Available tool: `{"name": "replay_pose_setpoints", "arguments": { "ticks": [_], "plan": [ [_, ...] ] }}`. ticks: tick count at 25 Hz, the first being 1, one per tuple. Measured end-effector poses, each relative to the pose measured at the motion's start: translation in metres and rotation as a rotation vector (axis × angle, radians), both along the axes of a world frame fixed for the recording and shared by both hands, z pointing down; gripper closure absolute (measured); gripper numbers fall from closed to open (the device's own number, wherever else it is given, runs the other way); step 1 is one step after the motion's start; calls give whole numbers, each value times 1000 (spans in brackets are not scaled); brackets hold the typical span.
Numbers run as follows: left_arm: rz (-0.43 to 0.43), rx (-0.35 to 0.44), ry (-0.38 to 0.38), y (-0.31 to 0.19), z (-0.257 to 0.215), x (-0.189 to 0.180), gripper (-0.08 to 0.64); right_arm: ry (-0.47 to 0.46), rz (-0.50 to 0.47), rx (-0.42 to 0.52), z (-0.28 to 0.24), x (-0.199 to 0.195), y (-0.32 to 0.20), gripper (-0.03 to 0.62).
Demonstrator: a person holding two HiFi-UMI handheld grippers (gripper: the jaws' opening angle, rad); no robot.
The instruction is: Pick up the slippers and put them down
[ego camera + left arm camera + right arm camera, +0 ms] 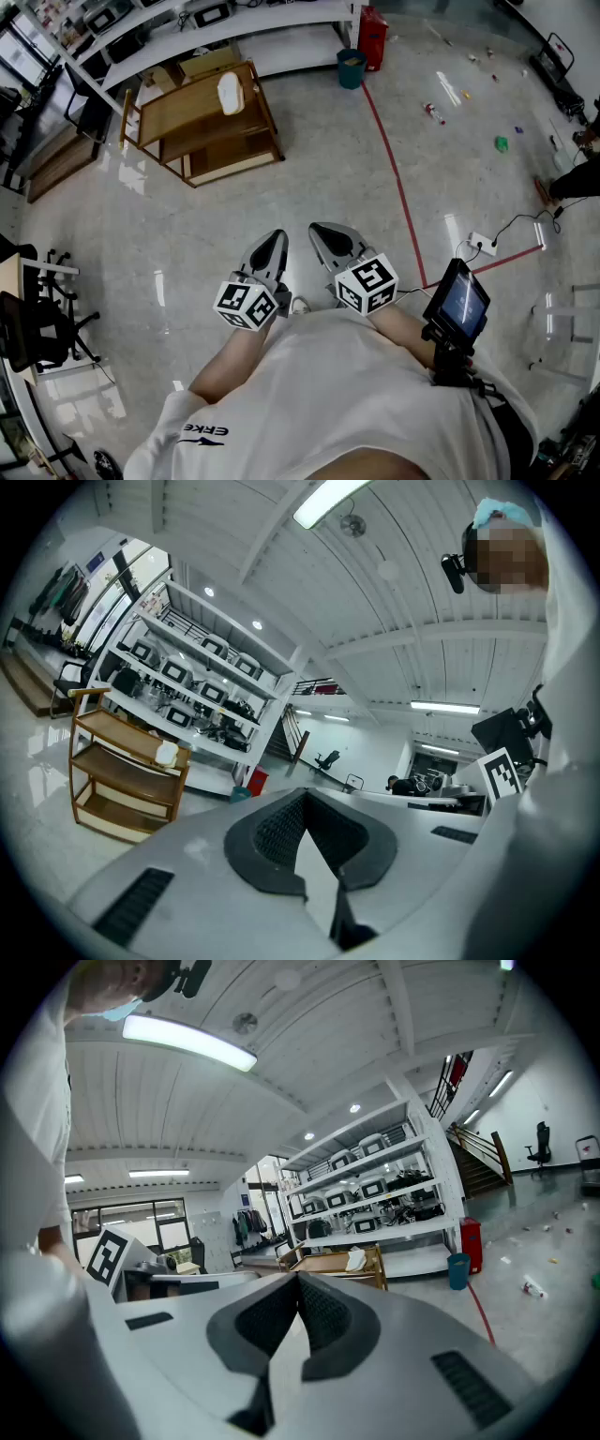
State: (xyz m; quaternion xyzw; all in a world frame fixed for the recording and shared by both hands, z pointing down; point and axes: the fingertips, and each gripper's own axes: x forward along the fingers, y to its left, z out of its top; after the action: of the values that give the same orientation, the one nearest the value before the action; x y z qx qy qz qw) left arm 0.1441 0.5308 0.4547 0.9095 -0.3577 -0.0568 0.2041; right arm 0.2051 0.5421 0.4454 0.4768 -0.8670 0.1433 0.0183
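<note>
Left gripper (274, 240) and right gripper (326, 232): jaws pressed together, empty. White slipper (230, 94) lies at the right edge of the wooden rack's (178, 117) top shelf. It is probably light and soft; pinch its rim.

The head view looks from above the person's shoulders steeply down at the floor (309, 169). The left gripper (274, 240) and right gripper (323, 232) sit close below it, and the wooden rack (202, 127) stands well ahead by the floor's far edge. The left gripper view sits just behind its own jaws and faces level across the room, with the rack (122, 780) far off at its left. The right gripper view is equally close to its jaws and points slightly downward, with the rack (342, 1265) distant near centre. All three views share the rack, the white shelving (234, 23) behind it and the teal bin (352, 67) beside it.
</note>
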Motion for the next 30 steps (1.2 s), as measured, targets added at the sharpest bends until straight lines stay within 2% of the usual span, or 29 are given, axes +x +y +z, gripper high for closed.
{"name": "replay_pose_setpoints", "arguments": {
  "ticks": [11,20,30],
  "plan": [
    [-6,-10,-4,6,1,1,556,2,-1,0,0,4,6,586],
    [-27,-20,-16,6,3,-1,555,-36,-19,-3,0,2,8,586],
    [-75,-26,-29,11,3,23,555,-53,-39,-7,1,31,11,586]
  ]
}}
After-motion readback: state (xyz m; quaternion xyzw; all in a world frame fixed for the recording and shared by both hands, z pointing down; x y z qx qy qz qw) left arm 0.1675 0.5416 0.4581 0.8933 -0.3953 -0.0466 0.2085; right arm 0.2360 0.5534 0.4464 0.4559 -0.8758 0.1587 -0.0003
